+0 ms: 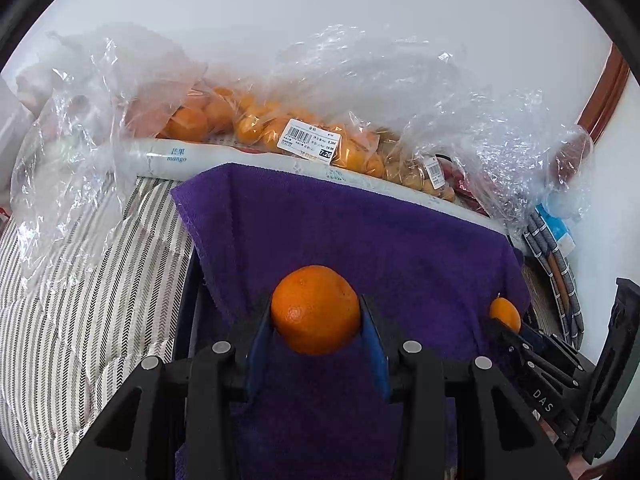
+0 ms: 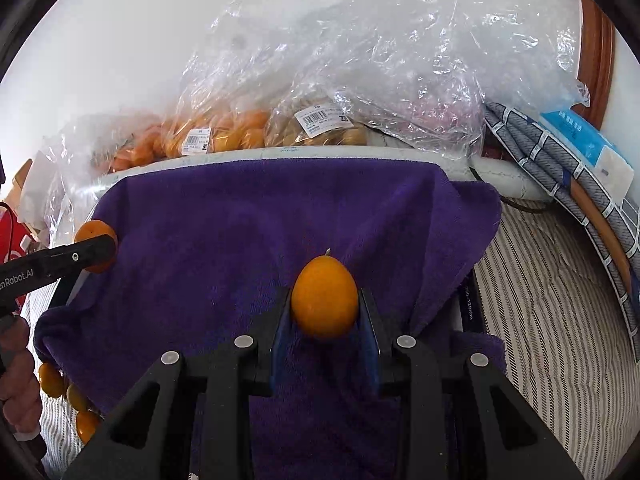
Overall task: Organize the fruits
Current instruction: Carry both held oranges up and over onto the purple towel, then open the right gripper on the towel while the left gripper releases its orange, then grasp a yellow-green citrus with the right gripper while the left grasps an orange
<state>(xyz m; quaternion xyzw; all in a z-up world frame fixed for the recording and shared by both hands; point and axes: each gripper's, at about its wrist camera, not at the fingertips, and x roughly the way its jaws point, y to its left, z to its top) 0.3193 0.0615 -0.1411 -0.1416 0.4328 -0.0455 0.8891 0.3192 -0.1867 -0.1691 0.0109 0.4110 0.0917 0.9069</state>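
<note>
My left gripper [image 1: 316, 312] is shut on a round orange [image 1: 315, 309] and holds it over a purple towel [image 1: 360, 232]. My right gripper [image 2: 325, 306] is shut on a smaller egg-shaped orange fruit [image 2: 324, 302] over the same towel [image 2: 240, 220]. The right gripper and its fruit [image 1: 505, 313] show at the right edge of the left wrist view. The left gripper with its orange [image 2: 95, 236] shows at the left edge of the right wrist view. Three small orange fruits [image 2: 66, 396] lie at the towel's lower left edge.
Clear plastic bags of orange fruit [image 1: 256, 124] with price labels sit in a white box [image 1: 176, 156] behind the towel, also in the right wrist view [image 2: 224, 132]. Striped bedding [image 1: 80, 300] lies around. A folded grey cloth [image 2: 560, 176] and blue tissue pack [image 2: 584, 140] lie at right.
</note>
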